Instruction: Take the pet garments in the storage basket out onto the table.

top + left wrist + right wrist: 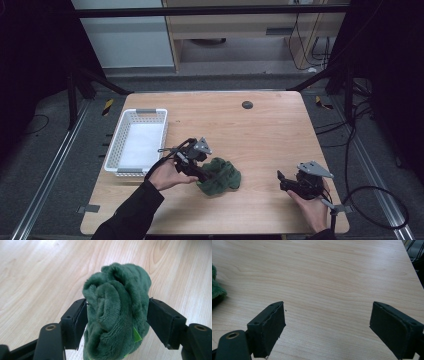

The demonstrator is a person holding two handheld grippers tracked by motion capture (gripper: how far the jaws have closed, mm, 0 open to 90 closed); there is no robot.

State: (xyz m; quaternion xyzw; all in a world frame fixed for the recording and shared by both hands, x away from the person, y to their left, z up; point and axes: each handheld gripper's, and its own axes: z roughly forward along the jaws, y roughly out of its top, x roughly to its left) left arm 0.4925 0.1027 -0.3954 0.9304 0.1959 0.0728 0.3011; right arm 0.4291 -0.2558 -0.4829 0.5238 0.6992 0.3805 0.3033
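- High view: left gripper [204, 172] down at the near-middle of the light wooden table [260, 130], jaws reaching into a crumpled dark green fleece cloth [222, 176]. Right gripper [287, 181] resting low near the right front edge, well apart from the cloth. White slotted plastic basket [134, 142] at the table's left, nothing inside, likely the drop spot. Small dark round disc [247, 104] near the far edge, out of the way.
- Left gripper view: jaws either side of the bunched green cloth [117, 312], both pads touching pile; clamped on the cloth by the look of it, though squeeze looks light. Small bright green tag [136, 335] low on the right side. Best to pinch deeper into the thick fold before lifting, so that no loose layer slips out. Lift straight up, then carry over the basket rim, not across it.
- Right gripper view: jaws spread wide over bare wood, gripping nothing. Edge of the green cloth [216, 290] at far left. Worth keeping this gripper clear, or bringing it in to catch a trailing corner if cloth sags.
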